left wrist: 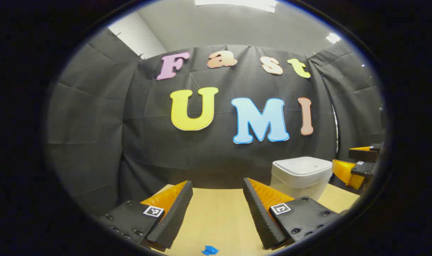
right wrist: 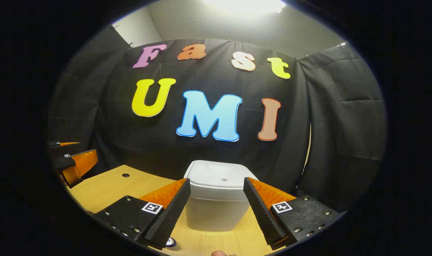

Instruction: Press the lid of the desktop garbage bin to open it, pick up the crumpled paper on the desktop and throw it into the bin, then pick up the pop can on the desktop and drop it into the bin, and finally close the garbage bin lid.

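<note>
The white desktop bin stands straight ahead in the right gripper view, lid down, seen between the spread fingers of my open right gripper. My left gripper is open too, over bare tabletop, with the bin to its right. A small blue crumpled scrap lies on the table just below its fingers. A round can-like top peeks out at the bottom edge, partly hidden by a finger. Each gripper shows at the other view's edge: the right one and the left one.
The wooden table runs up to the black cloth wall close behind the bin. A small dark hole sits in the tabletop left of the bin.
</note>
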`<state>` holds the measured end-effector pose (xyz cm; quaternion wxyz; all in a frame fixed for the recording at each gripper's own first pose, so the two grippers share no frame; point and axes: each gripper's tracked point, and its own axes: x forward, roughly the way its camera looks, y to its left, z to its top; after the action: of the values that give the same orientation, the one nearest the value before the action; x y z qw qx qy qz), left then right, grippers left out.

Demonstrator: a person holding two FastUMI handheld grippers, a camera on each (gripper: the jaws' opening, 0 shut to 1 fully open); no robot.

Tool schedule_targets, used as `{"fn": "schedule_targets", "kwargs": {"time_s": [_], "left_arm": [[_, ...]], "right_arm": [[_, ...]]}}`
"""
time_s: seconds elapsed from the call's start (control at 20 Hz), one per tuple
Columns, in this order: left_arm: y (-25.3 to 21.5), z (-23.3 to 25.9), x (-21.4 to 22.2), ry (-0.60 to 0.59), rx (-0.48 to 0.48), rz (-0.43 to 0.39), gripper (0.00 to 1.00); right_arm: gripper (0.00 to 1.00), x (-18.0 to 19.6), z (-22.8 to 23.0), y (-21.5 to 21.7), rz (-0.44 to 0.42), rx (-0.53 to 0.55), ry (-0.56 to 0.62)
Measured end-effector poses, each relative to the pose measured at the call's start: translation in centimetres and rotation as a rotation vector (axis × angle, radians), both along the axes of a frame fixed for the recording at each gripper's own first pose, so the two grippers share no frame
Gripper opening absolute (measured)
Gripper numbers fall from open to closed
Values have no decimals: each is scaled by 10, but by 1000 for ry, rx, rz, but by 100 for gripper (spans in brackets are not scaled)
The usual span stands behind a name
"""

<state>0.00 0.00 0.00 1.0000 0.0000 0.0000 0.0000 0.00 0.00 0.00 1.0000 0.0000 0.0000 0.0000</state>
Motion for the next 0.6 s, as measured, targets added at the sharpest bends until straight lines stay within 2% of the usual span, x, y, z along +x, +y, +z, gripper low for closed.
{"fn": "schedule_targets", "kwargs": {"time_s": [0.15, 0.2, 0.25, 0.45, 0.5, 0.6], "left_arm": [[-1, 0, -1, -5, -5, 1, 93], [0, 0, -1, -6, -6, 1, 96], [-1, 0, 0, -6, -5, 2, 93], [-1, -1, -2, -5, -9, 2, 96], [-1, -1, -2, -2, -10, 2, 93], [-1, -1, -4, -8, -11, -2, 96]], "right_arm": [[96, 2, 1, 0, 4, -5, -9], [95, 3, 1, 0, 6, -2, -9], [95, 4, 1, 0, 5, 0, -8], [96, 5, 1, 0, -1, 3, -5], [96, 4, 0, 0, 0, 5, -4], [96, 4, -1, 0, 0, 14, 0]]}}
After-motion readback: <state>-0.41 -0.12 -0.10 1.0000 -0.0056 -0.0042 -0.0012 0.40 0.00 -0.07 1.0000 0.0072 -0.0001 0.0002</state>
